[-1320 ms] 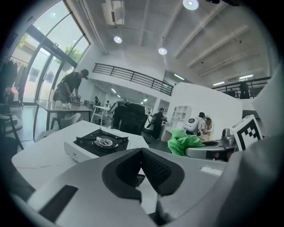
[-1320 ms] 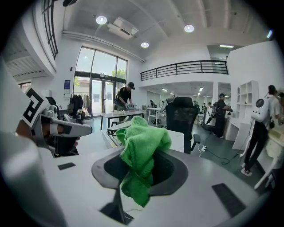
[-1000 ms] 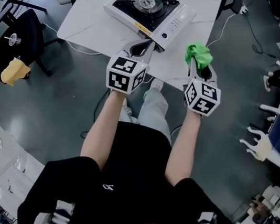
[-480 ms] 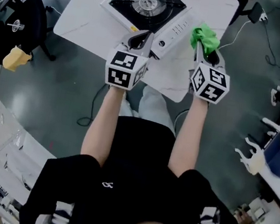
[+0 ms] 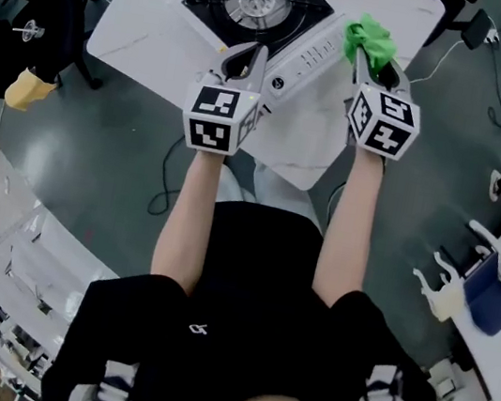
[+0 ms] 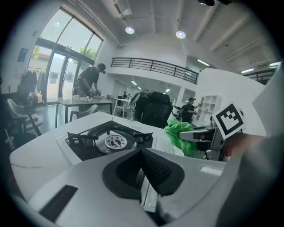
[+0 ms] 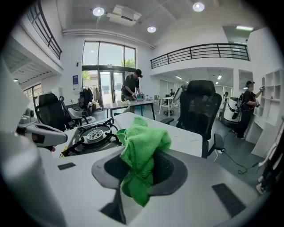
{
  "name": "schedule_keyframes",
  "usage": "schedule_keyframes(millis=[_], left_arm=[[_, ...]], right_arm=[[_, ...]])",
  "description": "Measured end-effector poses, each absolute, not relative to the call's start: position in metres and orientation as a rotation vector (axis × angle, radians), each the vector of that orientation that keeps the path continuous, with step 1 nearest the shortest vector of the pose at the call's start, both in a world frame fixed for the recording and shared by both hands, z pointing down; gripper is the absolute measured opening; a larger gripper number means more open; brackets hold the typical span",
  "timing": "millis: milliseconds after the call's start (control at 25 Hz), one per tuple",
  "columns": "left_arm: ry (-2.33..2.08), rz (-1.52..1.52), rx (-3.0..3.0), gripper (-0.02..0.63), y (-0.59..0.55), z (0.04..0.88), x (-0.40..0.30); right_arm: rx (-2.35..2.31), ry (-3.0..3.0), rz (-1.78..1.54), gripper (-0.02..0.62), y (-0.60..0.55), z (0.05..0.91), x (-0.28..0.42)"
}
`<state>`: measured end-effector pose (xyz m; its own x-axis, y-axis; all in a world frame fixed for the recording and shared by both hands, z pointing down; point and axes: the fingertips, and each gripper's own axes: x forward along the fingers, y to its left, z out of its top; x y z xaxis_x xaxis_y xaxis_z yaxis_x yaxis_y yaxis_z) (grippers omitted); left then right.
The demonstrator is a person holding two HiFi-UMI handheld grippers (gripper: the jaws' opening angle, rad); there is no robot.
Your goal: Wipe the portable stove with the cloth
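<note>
The portable stove [image 5: 255, 0], white with a black top and a round burner, sits on the white table [image 5: 137, 28]; it also shows as the stove [image 6: 111, 141] and the stove [image 7: 93, 135]. My right gripper [image 5: 369, 60] is shut on a bunched green cloth [image 5: 369, 41], held just off the stove's right front corner. The cloth [image 7: 141, 155] hangs out of the right gripper [image 7: 140, 175]. My left gripper [image 5: 246, 56] hovers at the stove's front edge by the control panel, and the left gripper [image 6: 143, 155] is shut on nothing. The cloth [image 6: 179, 133] appears at its right.
A black chair [image 5: 40, 36] and a yellow object [image 5: 21, 92] stand on the floor left of the table. A cable [image 5: 171, 191] lies by the person's feet. A black office chair [image 7: 199, 111] stands behind the table's far side. People work at distant desks.
Both grippers have moved forward over the table's front edge toward the stove. The right one still carries the green cloth, now beside the stove's right corner.
</note>
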<state>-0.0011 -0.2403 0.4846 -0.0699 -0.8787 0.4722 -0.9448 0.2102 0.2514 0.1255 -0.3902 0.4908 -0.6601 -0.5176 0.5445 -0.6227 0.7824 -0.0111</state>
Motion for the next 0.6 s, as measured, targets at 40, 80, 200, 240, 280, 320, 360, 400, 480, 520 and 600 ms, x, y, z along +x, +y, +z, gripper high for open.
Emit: schedule_keyframes(millis=[40,80,200,240,280,320,360,400,480,520,600], left_arm=[[-1.972,0.161,1.666,-0.005,-0.241,0.486,-0.004],[-1.982,0.159,1.648,-0.005,-0.240,0.487,-0.006],[-2.010,0.150,1.599,-0.005,-0.238,0.490,-0.013],[-2.017,0.146,1.587,-0.005,-0.238,0.490,-0.015],[-2.024,0.145,1.577,-0.005,-0.237,0.490,-0.016],[-2.030,0.147,1.567,-0.005,-0.236,0.490,-0.018],[-2.035,0.150,1.558,-0.005,-0.235,0.491,-0.019],[-2.040,0.152,1.547,-0.005,-0.233,0.491,-0.020],[-2.054,0.159,1.526,-0.005,-0.228,0.490,-0.025],[-2.061,0.162,1.515,-0.005,-0.225,0.490,-0.028],[-2.072,0.162,1.492,-0.005,-0.220,0.491,-0.031]], right_arm=[[0.839,-2.444,0.261,0.104,-0.395,0.493,0.122],[0.831,-2.443,0.256,0.104,-0.399,0.494,0.119],[0.802,-2.438,0.244,0.104,-0.410,0.501,0.110],[0.790,-2.434,0.238,0.104,-0.413,0.504,0.107],[0.781,-2.427,0.231,0.104,-0.415,0.507,0.105],[0.776,-2.418,0.221,0.104,-0.416,0.510,0.103],[0.773,-2.406,0.208,0.104,-0.416,0.512,0.102],[0.768,-2.394,0.192,0.104,-0.417,0.516,0.100],[0.753,-2.375,0.167,0.104,-0.418,0.523,0.095],[0.747,-2.371,0.160,0.104,-0.419,0.525,0.093],[0.737,-2.367,0.131,0.104,-0.419,0.525,0.092]])
